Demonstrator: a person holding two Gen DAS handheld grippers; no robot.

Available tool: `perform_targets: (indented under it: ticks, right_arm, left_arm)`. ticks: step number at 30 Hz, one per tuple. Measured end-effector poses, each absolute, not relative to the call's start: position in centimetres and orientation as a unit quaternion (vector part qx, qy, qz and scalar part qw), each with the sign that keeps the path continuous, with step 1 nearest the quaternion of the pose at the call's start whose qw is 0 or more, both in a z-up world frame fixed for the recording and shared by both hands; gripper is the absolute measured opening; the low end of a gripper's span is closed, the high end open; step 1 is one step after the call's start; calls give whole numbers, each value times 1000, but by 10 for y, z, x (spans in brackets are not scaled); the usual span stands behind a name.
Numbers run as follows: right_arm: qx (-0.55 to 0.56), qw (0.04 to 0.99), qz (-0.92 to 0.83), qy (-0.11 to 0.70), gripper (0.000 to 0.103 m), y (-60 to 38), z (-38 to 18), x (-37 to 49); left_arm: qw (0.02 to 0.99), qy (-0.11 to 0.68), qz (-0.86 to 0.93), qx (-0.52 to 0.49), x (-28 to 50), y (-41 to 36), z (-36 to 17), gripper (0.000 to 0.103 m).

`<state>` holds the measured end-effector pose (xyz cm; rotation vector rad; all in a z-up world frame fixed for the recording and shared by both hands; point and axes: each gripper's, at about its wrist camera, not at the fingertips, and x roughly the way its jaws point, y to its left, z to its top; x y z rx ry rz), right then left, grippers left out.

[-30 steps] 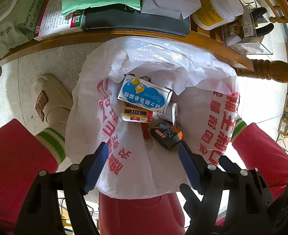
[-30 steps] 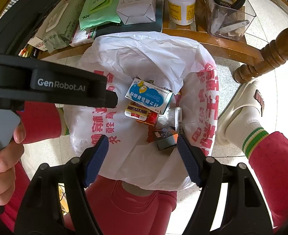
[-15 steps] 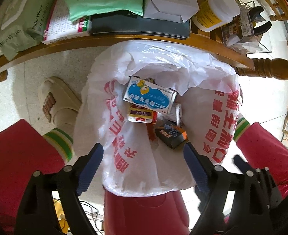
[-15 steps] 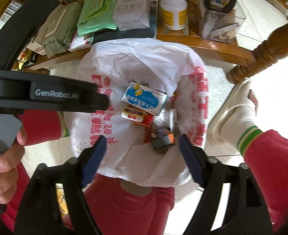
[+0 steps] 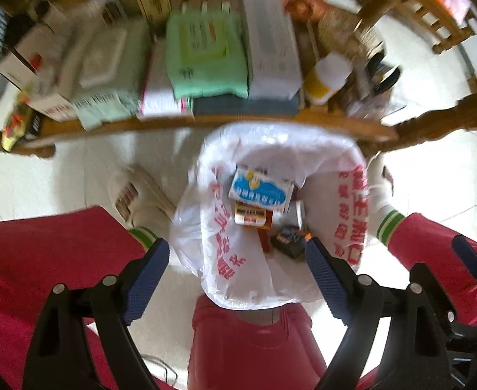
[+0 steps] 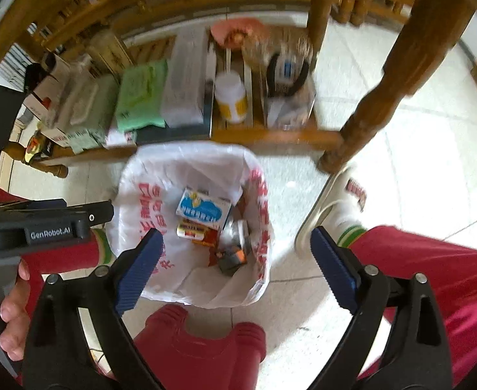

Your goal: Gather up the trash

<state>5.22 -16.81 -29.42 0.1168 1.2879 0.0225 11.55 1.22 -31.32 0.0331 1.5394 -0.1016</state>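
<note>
Above the floor, the left gripper [image 5: 236, 274] and right gripper [image 6: 236, 269] hover wide open and empty over the trash bag [image 6: 147, 208] holding the blue box [image 6: 202, 209]; next, probably fetch more trash from the shelf [image 6: 270, 136].

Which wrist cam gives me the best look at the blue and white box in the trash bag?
Right wrist: the blue and white box is sharper there, lying on top inside the trash bag. Left wrist shows the same box larger but motion-blurred.
</note>
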Motion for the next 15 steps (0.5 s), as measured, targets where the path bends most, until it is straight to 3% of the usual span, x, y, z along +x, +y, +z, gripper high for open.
perform_targets:
  ticks: [15]
  right_arm:
    - [60, 903, 9, 426, 94, -161, -143, -10]
  left_arm:
    - [873, 485, -26, 45, 48, 5, -141, 86]
